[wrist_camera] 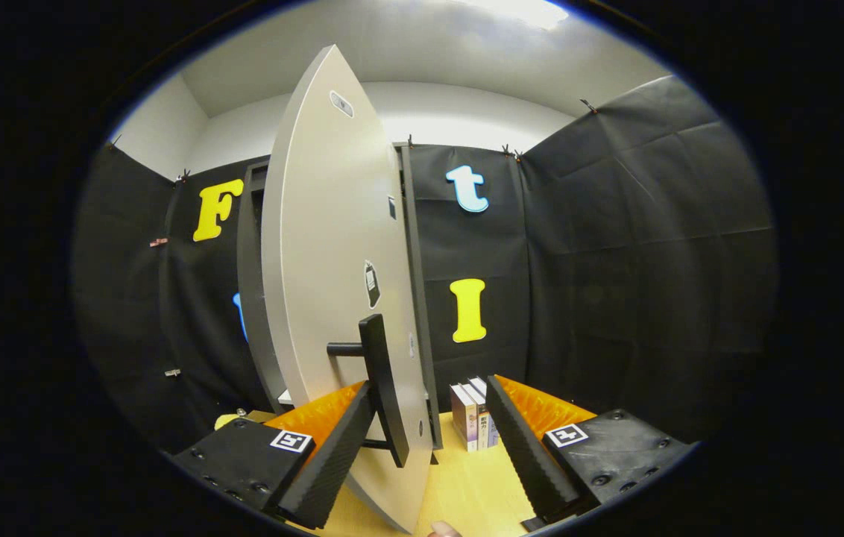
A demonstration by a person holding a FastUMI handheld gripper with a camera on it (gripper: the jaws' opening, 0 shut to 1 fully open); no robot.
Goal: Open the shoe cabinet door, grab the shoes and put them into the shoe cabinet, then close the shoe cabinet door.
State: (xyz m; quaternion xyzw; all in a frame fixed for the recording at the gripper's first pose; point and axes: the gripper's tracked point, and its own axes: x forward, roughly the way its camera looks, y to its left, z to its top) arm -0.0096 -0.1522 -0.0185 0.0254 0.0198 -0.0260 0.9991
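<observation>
While fingers (429,447) gape, door (332,283) stands ajar.

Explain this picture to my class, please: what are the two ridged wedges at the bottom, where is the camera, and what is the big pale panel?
The camera rides on a hand-held gripper and looks forward along its two fingers, the ridged wedges. A person carries the tool; there is no robot arm. The wide lens bends straight lines, so the pale panel looks curved. That panel is the shoe cabinet door, swung partly open on its dark cabinet frame. Its black bar handle sits between the fingers, near one of them. The fingers stand apart, so nothing is clamped. A few books stand on the wooden surface beyond the fingers.
</observation>
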